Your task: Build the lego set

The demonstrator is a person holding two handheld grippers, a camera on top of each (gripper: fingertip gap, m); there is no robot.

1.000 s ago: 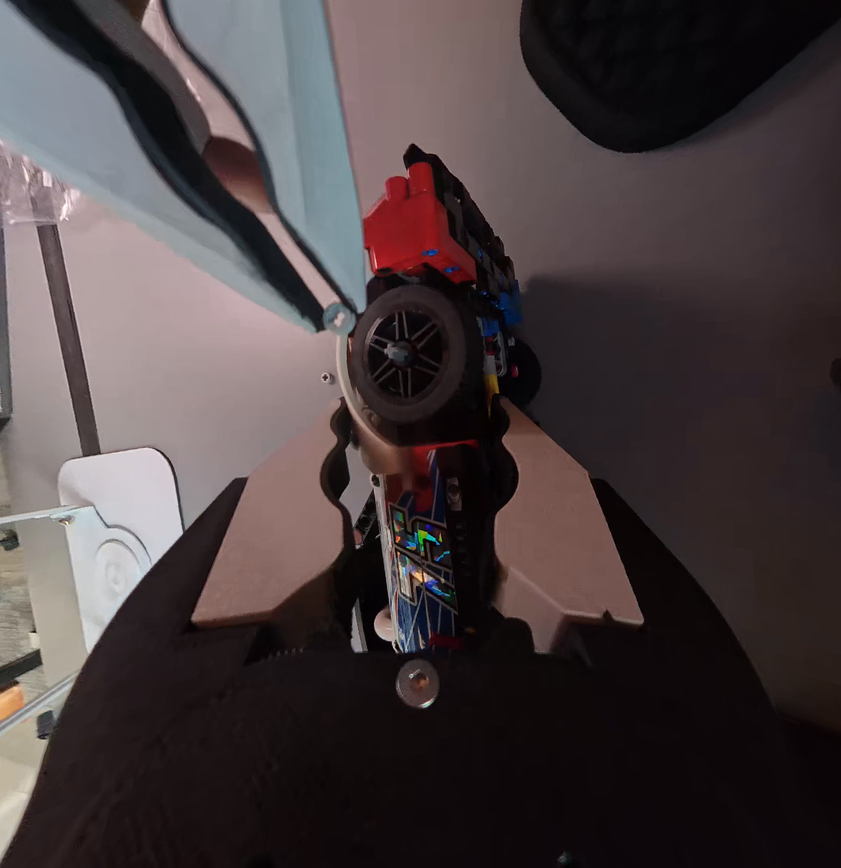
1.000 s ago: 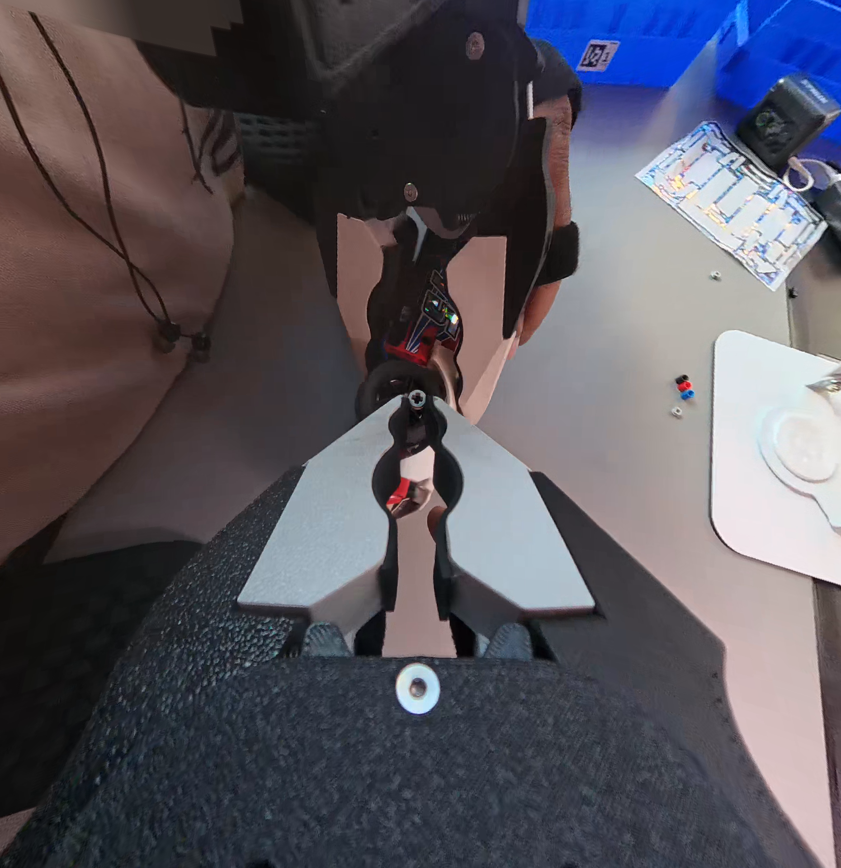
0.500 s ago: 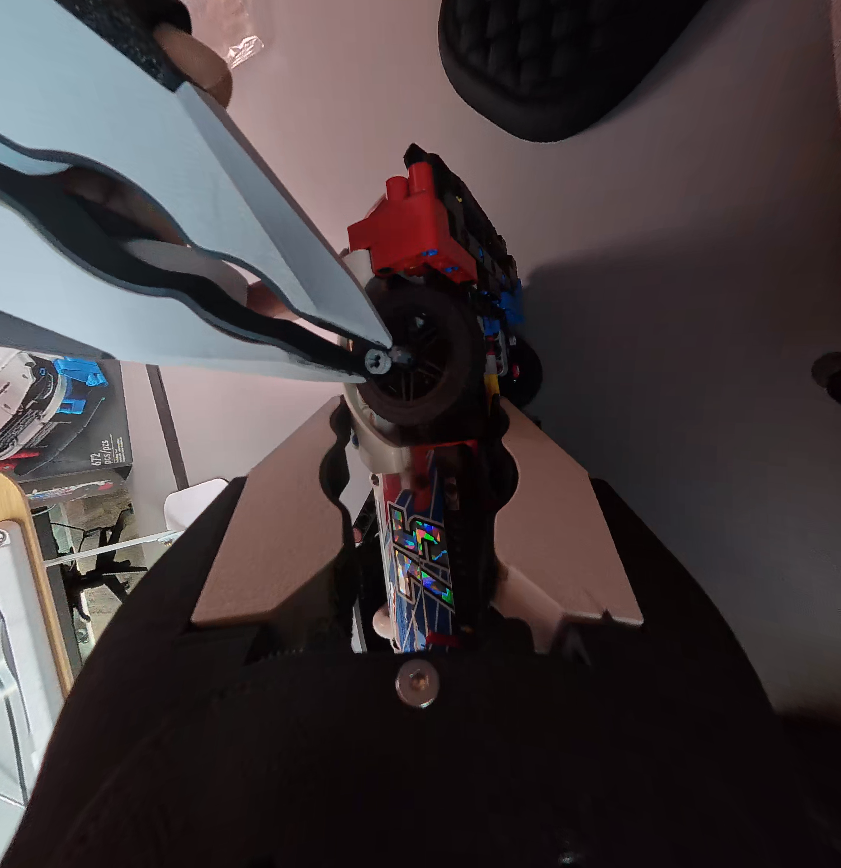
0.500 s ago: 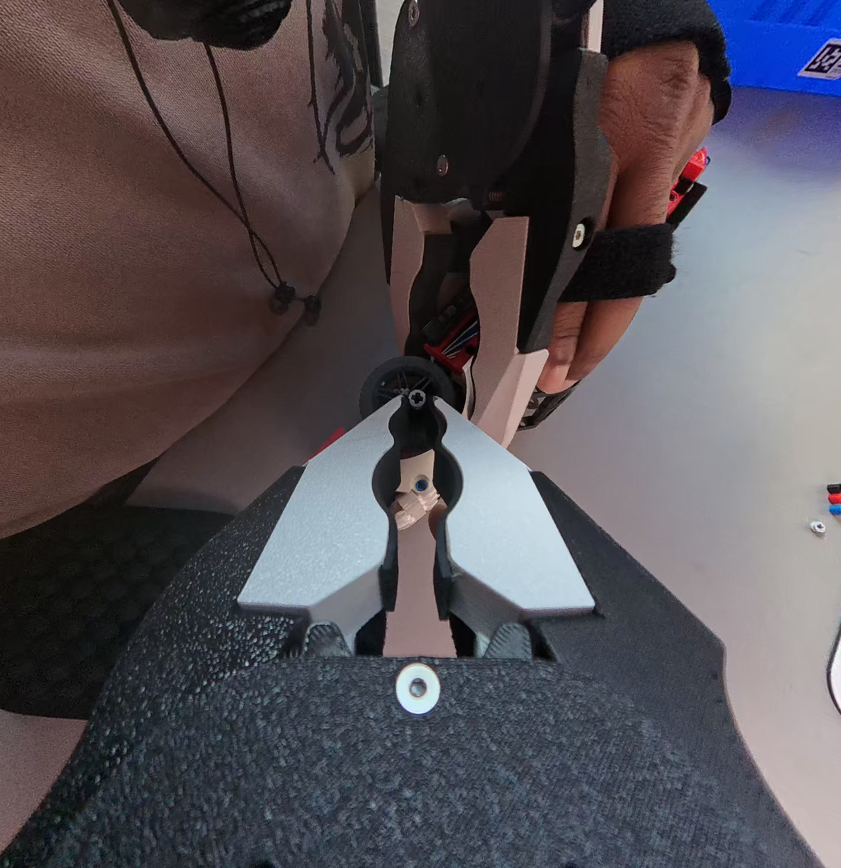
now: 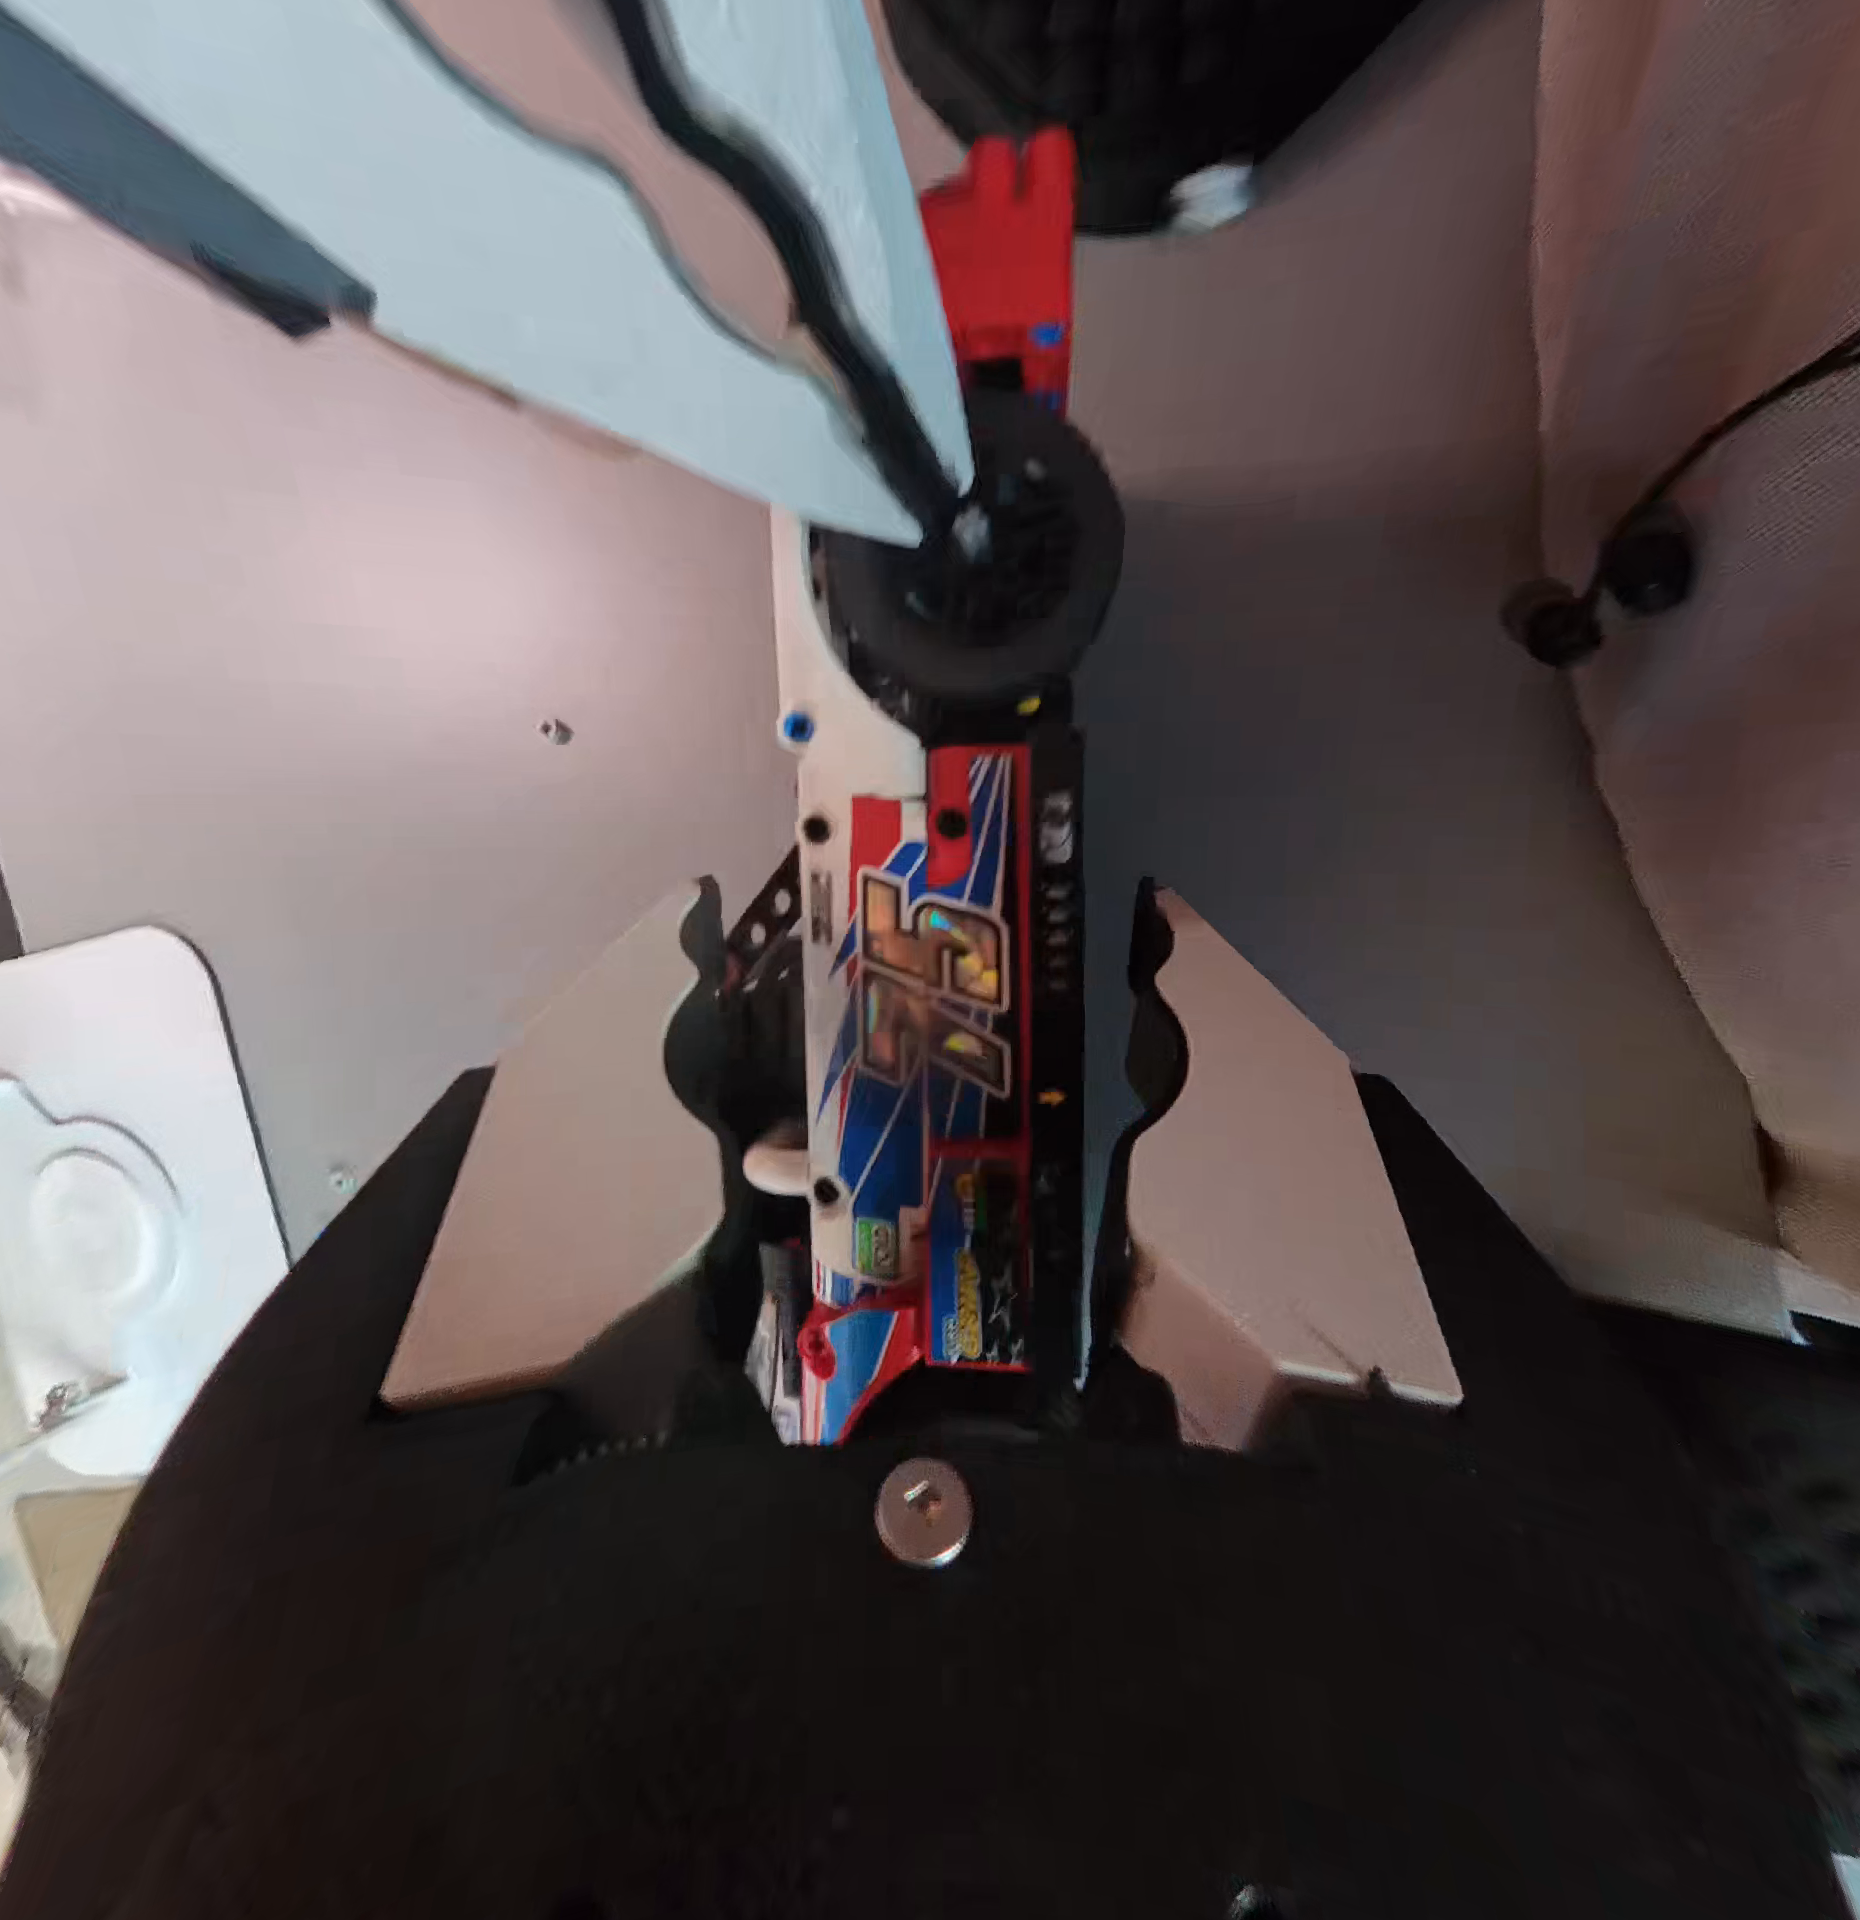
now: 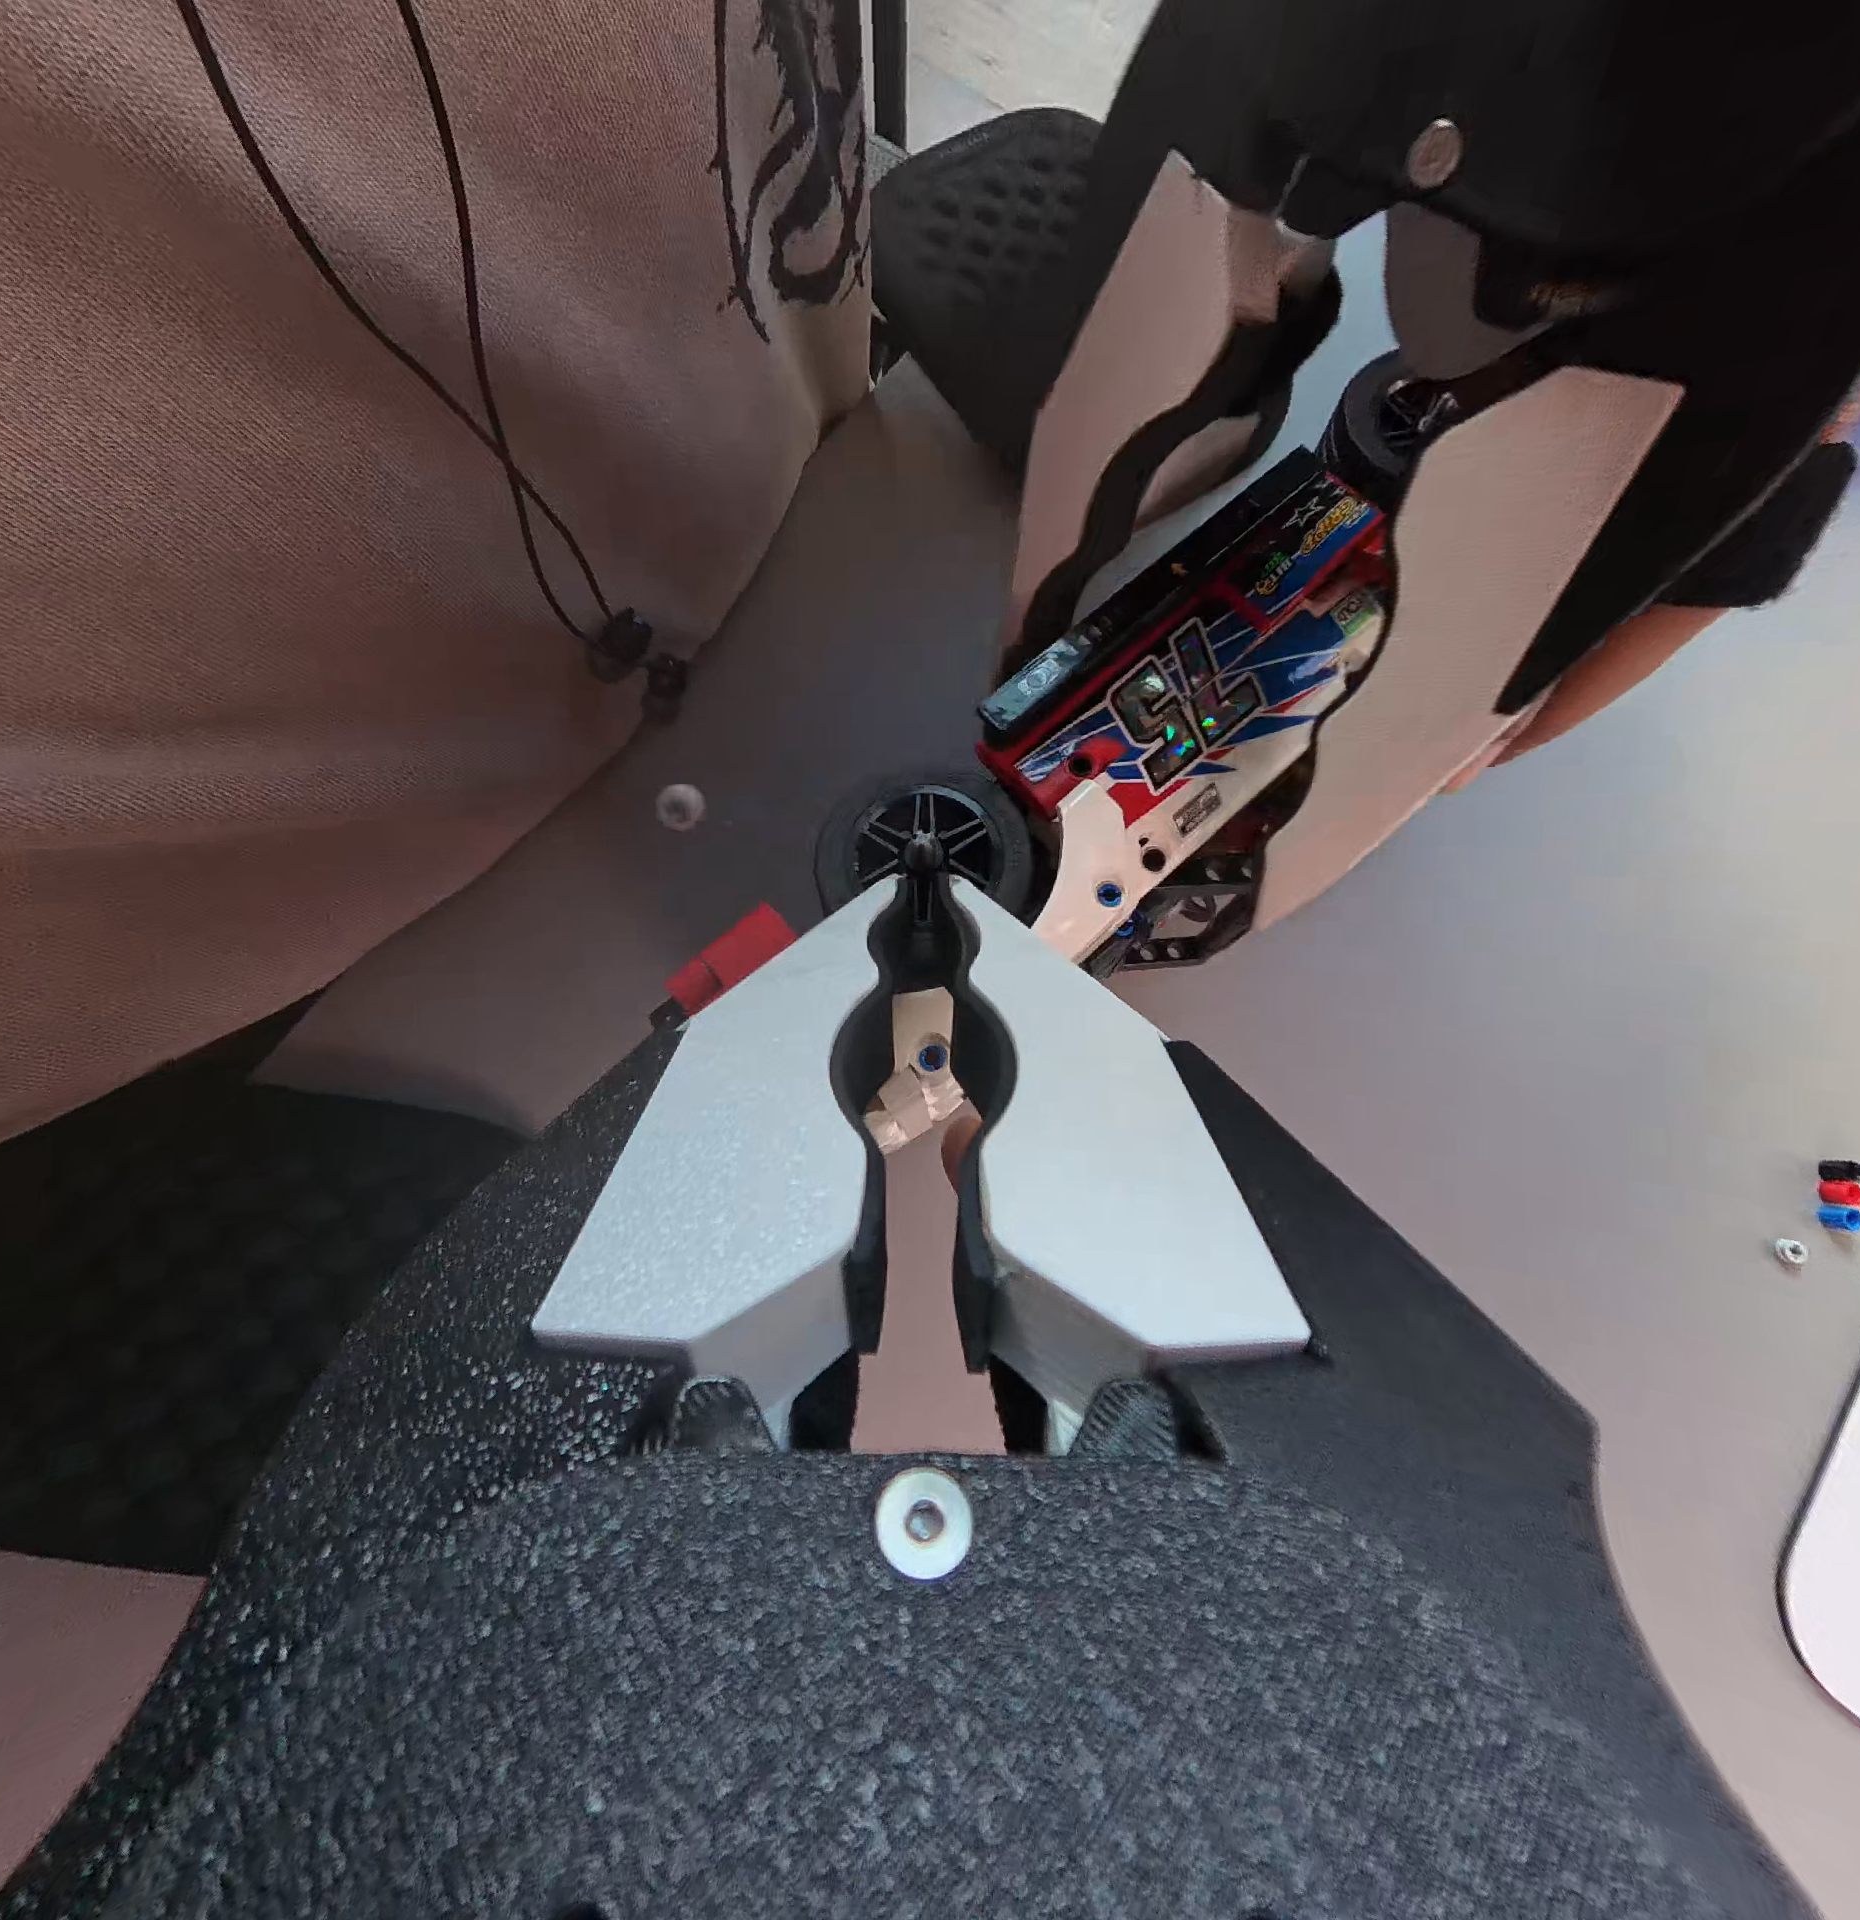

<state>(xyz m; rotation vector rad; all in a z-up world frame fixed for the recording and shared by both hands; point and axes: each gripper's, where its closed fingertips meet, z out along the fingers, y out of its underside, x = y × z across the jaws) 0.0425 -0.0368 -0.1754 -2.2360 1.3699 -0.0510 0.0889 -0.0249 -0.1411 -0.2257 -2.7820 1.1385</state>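
My left gripper (image 5: 926, 904) is shut on the body of a red, white and blue Lego race car (image 5: 936, 1039), which sticks forward out of the jaws. The car's black front wheel (image 5: 993, 582) and a red brick (image 5: 1009, 249) lie beyond my fingertips. My right gripper (image 6: 921, 894) is shut on a small black pin (image 6: 921, 857) and holds it against the wheel hub (image 6: 926, 836). The right gripper also shows in the left wrist view (image 5: 936, 509), coming in from the upper left. In the right wrist view the left gripper (image 6: 1144, 779) holds the car (image 6: 1186, 707) tilted.
A person's beige shirt (image 6: 334, 468) is close on the left. Small black, red and blue pins (image 6: 1840, 1195) and a white ring (image 6: 1790, 1251) lie on the grey table. A white plate (image 5: 95, 1143) sits at the table's side. A black mesh chair (image 6: 988, 239) is behind.
The car has turned and now sticks farther out of my left gripper, showing its numbered side. My right gripper has stayed at the wheel hub with the pin. Both views have swung toward the person.
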